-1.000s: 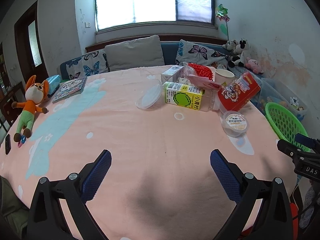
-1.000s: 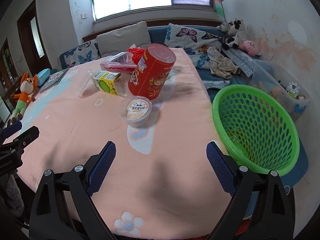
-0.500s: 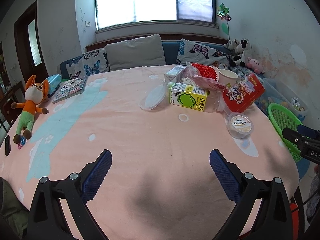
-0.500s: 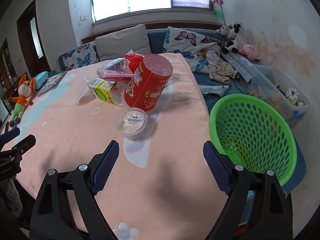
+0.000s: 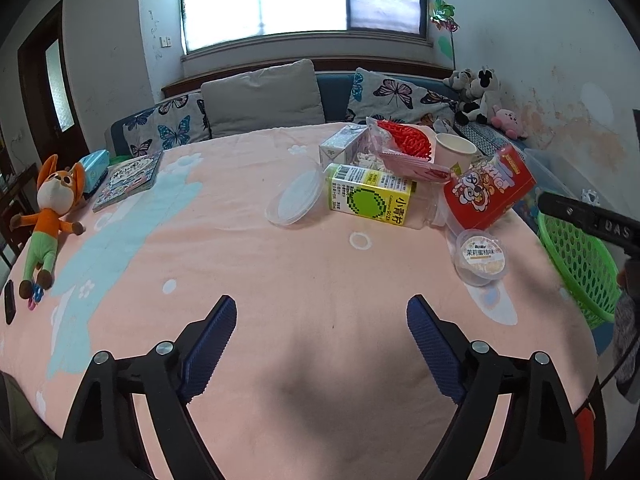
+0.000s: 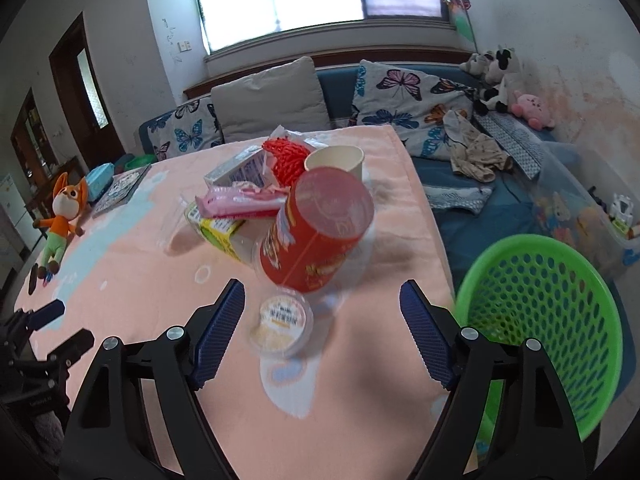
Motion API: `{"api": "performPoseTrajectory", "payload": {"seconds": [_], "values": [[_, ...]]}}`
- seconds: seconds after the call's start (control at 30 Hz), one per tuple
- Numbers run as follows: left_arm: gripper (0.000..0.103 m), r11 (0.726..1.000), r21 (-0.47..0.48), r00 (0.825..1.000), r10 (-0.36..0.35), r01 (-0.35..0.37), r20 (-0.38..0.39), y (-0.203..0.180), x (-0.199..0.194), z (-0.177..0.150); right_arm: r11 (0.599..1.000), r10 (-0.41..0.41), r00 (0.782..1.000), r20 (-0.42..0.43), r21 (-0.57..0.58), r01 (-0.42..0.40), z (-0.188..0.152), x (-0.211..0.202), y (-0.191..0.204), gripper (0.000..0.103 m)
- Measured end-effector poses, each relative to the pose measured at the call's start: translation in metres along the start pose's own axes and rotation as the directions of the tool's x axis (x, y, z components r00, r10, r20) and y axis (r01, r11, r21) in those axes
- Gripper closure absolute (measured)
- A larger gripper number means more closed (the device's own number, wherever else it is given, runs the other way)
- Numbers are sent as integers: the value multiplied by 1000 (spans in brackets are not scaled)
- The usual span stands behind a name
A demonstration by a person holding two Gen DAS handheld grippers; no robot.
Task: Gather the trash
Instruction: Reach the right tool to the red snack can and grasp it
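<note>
Trash lies in a heap on the pink table: a red snack can [image 6: 320, 236] on its side, a small round pudding cup [image 6: 281, 324], a yellow-green juice carton [image 5: 370, 199], a clear plastic lid [image 5: 295, 200], a paper cup [image 5: 455, 148], a pink wrapper with red netting [image 5: 408, 146] and a white carton [image 5: 340, 148]. My right gripper [image 6: 322, 322] is open, low over the table, with the pudding cup between its fingers and the can just beyond. My left gripper [image 5: 320, 338] is open and empty over bare table. A green basket [image 6: 540, 316] stands at the right.
A fox plush [image 5: 52, 208], a picture book [image 5: 128, 180] and a blue tissue pack [image 5: 94, 164] lie at the table's left. A dark phone [image 5: 9, 307] lies by the left edge. A sofa with butterfly cushions [image 5: 260, 104] runs behind the table.
My right gripper has moved forward towards the pudding cup and the red can, which now sit between and just past its fingers. My left gripper has edged forward. Both stayed open.
</note>
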State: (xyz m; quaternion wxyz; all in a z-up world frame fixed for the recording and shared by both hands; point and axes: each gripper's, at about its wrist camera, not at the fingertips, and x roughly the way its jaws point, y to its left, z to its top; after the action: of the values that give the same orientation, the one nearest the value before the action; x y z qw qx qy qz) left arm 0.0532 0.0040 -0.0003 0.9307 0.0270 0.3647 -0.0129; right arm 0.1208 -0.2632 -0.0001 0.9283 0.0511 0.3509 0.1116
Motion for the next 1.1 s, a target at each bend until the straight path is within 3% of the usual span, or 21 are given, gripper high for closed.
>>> {"api": "performPoseTrajectory", "payload": {"seconds": [0.3, 0.5, 0.67, 1.1], "values": [[21, 999, -19, 999, -37, 37, -15, 0, 21, 31, 1000, 21, 1000, -15, -1, -21, 28, 42, -8, 24], [22, 996, -37, 996, -78, 76, -34, -6, 41, 56, 997, 74, 997, -34, 39, -73, 33, 54, -16, 38], [25, 990, -69, 991, -125, 121, -55, -13, 60, 82, 995, 91, 996, -24, 40, -90, 37, 53, -18, 39], [31, 953, -183, 948, -272, 242, -166, -38, 128, 125, 998, 67, 997, 27, -13, -66, 50, 18, -22, 40]]}}
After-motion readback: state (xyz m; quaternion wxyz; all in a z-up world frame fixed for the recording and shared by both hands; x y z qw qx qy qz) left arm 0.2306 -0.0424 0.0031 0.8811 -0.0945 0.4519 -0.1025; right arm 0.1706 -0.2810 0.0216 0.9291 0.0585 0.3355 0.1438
